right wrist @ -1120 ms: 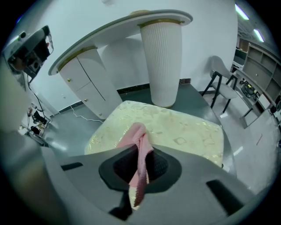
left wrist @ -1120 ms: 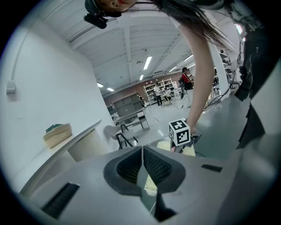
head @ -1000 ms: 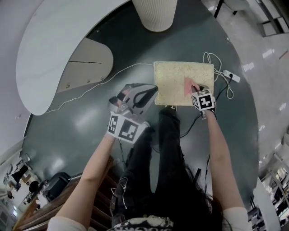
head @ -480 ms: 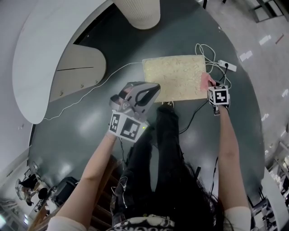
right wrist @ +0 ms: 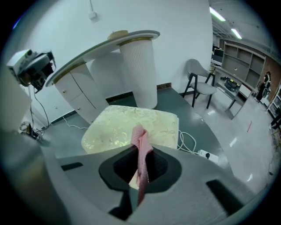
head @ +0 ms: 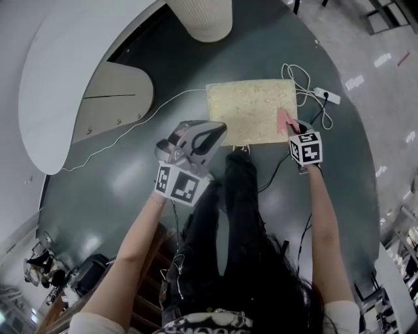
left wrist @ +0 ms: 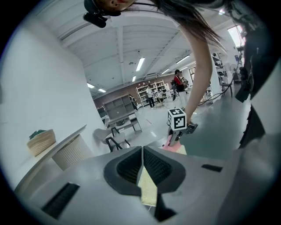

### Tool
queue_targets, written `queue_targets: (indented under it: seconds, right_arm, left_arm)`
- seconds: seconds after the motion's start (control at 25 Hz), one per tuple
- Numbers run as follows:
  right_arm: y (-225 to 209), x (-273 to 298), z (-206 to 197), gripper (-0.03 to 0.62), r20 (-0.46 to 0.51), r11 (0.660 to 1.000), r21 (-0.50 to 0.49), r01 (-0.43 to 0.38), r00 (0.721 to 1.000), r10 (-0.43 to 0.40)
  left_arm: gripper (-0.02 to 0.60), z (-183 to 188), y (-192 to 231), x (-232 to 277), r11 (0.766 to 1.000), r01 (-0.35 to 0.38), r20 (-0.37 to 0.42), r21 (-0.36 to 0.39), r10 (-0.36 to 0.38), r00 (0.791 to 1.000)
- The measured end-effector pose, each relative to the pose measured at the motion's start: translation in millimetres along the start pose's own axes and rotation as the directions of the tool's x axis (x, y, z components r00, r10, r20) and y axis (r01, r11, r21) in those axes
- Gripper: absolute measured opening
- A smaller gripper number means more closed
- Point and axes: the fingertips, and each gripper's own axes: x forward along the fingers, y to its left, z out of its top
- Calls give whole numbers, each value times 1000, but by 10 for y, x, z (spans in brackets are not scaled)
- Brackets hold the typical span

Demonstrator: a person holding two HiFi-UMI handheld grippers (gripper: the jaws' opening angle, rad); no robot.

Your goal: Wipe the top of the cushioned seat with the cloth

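The cushioned seat (head: pixel 248 111) is a pale yellow, patterned square pad on the dark floor. A pink cloth (head: pixel 284 122) lies on its near right part, and my right gripper (head: pixel 292 129) is shut on it. In the right gripper view the cloth (right wrist: pixel 140 151) stands up between the jaws, with the seat (right wrist: pixel 118 129) just beyond. My left gripper (head: pixel 212 134) hovers off the seat's near left corner. Its jaws are shut with nothing between them (left wrist: pixel 142 165), and it looks across at the right gripper's marker cube (left wrist: pixel 177 118).
A white ribbed column (head: pixel 199 18) stands behind the seat under a curved white counter (head: pixel 72 65). A white cable (head: pixel 130 127) runs left of the seat. A coiled cord and power strip (head: pixel 326 96) lie at its right. A chair (right wrist: pixel 202 85) stands farther off.
The right gripper drew the cloth right to the seat's right edge, then back a little leftward onto the top. The left gripper has hardly moved.
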Motion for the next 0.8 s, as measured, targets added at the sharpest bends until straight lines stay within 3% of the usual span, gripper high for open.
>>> queue_targets:
  seconds: [0.4, 0.64, 0.8]
  right_arm:
    - [1605, 340, 117, 11, 6, 966, -122, -228, 973, 230]
    - [2277, 566, 113, 11, -15, 945, -142, -293, 956, 294]
    - [2436, 719, 55, 11, -40, 945, -137, -298, 955, 295]
  left_arm:
    - [12, -207, -32, -390, 998, -62, -30, -31, 61, 998]
    - [12, -362, -78, -645, 994, -92, -49, -56, 89, 995]
    - [12, -510, -133, -756, 993, -96, -68, -69, 92, 993]
